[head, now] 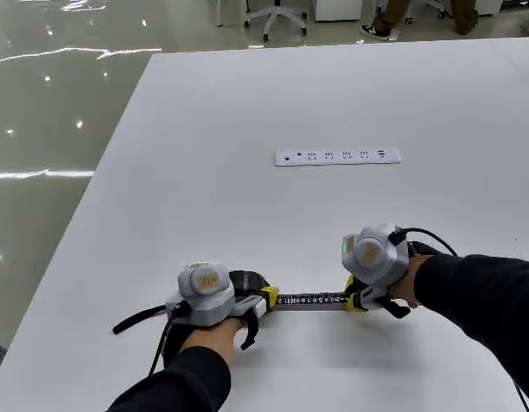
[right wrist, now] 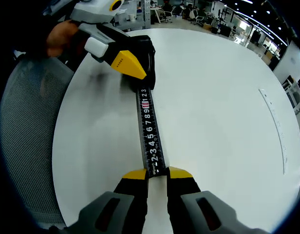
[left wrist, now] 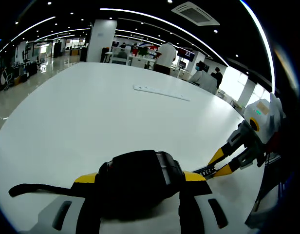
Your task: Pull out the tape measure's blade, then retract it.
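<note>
Left gripper (left wrist: 141, 179) is clamped around the tape measure case (right wrist: 147, 53) near the worktop (head: 247, 112)'s near edge. Right gripper (right wrist: 157, 173), jaws narrow, pinches the tip of the blade (right wrist: 149, 129). Only a short stretch is out: pulling looks barely begun, retraction not yet started.

Black tape measure (left wrist: 140, 180), black blade (right wrist: 150, 131) with white numerals, white table (head: 247, 112).

The blade (right wrist: 149, 126) end is hidden between the right tongs (right wrist: 157, 174).

Head view looks down on the table (head: 247, 129); gripper views face each other along the blade (head: 312, 299).
</note>
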Tool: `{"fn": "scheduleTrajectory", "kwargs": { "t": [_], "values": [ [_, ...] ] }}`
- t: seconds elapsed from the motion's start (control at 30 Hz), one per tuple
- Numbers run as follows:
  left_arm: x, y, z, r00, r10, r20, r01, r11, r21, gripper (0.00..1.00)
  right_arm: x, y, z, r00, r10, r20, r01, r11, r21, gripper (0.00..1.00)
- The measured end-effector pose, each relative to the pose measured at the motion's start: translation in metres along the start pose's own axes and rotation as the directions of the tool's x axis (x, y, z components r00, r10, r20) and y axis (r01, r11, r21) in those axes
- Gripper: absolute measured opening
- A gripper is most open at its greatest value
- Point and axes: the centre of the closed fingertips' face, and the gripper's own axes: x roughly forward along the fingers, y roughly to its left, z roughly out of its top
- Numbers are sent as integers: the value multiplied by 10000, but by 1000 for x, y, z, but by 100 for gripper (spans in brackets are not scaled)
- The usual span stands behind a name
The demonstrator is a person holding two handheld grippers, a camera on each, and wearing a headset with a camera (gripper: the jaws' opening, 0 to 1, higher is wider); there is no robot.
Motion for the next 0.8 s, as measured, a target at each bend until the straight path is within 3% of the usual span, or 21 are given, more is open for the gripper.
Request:
{"fn": "scheduleTrajectory", "kwargs": {
  "t": [0.1, 0.37, 0.5, 0.8],
  "values": [
    [0, 0, 0, 9999, -93, -79, 92, 9999, -54, 60, 1, 1, 3, 9997, -13, 238, 9, 9999, 151, 9],
    [0, -1, 0, 9999, -104, -103, 104, 9999, 33, 60, 4, 3, 12, 9996, -53, 270, 54, 10000, -19, 9],
    [0, -1, 0, 9999, -115, -83, 116, 9999, 41, 61, 8, 8, 25, 9981, 56, 616, -42, 9997, -223, 9],
    [0, -1, -1, 9999, -144, -86, 144, 9999, 1, 61, 9, 6, 29, 9985, 94, 532, -86, 9999, -149, 9]
  ]
}}
